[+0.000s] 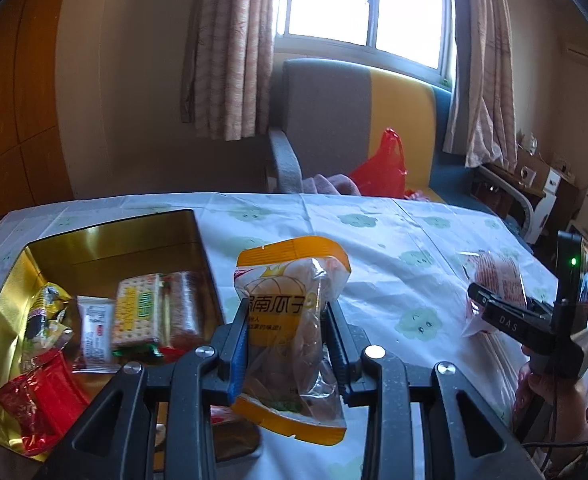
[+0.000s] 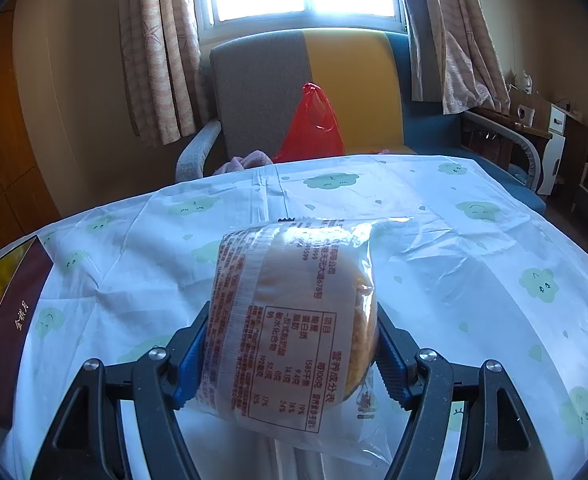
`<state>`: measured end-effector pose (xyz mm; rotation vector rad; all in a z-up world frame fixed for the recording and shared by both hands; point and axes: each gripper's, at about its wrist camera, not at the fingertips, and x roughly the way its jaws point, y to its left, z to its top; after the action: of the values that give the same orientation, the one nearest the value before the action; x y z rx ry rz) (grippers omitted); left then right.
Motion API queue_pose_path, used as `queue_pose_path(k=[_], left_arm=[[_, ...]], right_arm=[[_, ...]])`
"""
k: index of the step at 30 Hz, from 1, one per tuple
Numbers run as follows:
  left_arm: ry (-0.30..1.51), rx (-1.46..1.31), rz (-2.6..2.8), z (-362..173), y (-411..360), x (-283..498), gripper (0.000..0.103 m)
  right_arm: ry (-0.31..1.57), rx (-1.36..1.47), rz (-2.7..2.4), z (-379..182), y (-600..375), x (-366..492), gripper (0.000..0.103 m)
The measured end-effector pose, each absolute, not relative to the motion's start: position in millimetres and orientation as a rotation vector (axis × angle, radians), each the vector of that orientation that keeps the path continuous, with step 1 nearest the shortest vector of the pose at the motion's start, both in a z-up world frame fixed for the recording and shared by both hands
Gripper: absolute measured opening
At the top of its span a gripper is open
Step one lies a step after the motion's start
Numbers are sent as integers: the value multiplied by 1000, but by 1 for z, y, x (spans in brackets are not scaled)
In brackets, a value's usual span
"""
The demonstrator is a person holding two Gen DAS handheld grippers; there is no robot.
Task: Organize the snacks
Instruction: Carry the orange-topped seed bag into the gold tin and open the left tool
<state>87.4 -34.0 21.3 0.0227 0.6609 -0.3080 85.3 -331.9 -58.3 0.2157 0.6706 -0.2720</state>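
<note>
My left gripper point(image 1: 288, 312) is shut on an orange-edged clear packet of pumpkin seeds point(image 1: 290, 304), held above the table just right of the gold box point(image 1: 106, 236). The box holds several snacks: a yellow-green cracker pack point(image 1: 138, 312), a white sachet point(image 1: 96, 330) and red wrappers point(image 1: 34, 404). My right gripper point(image 2: 292, 328) is shut on a clear-wrapped round pastry point(image 2: 294, 320) with a red-printed label, lifted over the tablecloth. In the left wrist view the right gripper point(image 1: 489, 304) with its pastry point(image 1: 497, 280) shows at the right edge.
The table wears a white cloth with green cloud faces point(image 2: 433, 248). The box's dark side point(image 2: 14, 320) lies at the left. Behind the table stands a grey-yellow-blue armchair point(image 2: 313, 92) with a red plastic bag point(image 2: 313, 124). A person's hand point(image 1: 549, 392) holds the right gripper.
</note>
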Motion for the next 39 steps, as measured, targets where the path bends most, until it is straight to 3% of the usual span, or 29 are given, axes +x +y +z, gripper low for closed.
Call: queue_pose_path(k=[10, 26, 39], left_arm=[[698, -39, -163, 26, 40, 109, 35], [1003, -78, -9, -24, 125, 190, 36], [1007, -25, 64, -25, 140, 185, 39]], right_arm=[[670, 211, -269, -59, -332, 85, 73], [688, 193, -281, -63, -329, 88, 73], [699, 186, -286, -64, -327, 91, 73]])
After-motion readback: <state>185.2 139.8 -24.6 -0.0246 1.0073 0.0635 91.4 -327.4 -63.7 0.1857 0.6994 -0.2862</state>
